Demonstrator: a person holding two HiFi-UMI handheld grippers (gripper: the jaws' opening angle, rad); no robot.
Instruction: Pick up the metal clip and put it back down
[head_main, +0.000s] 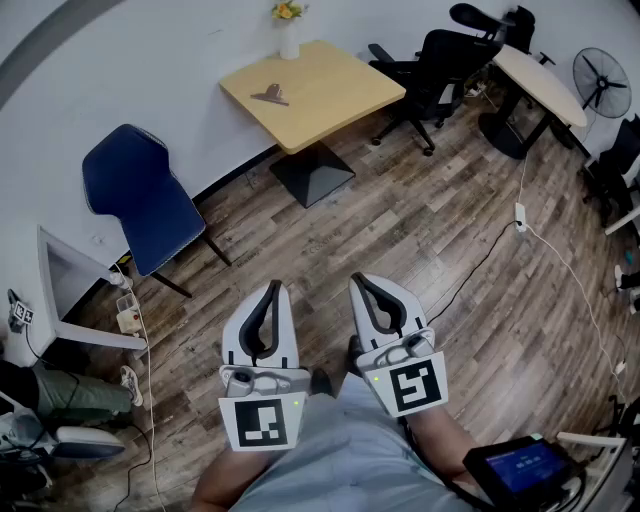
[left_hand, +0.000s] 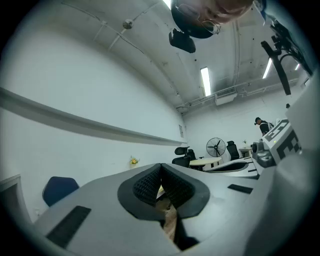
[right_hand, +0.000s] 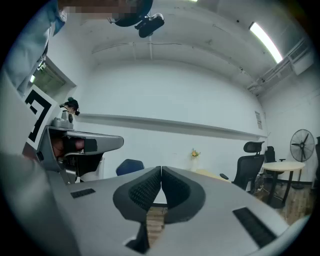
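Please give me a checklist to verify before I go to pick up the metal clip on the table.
1. Grey metal clip lies free on the square light wooden table: ok.
2. Left gripper empty: ok.
3. Right gripper empty: ok.
4. Grippers open for grasping: not ok, both are shut.
5. Clip within reach: not ok, the table stands far ahead.
6. White vase with yellow flowers apart from clip: ok.
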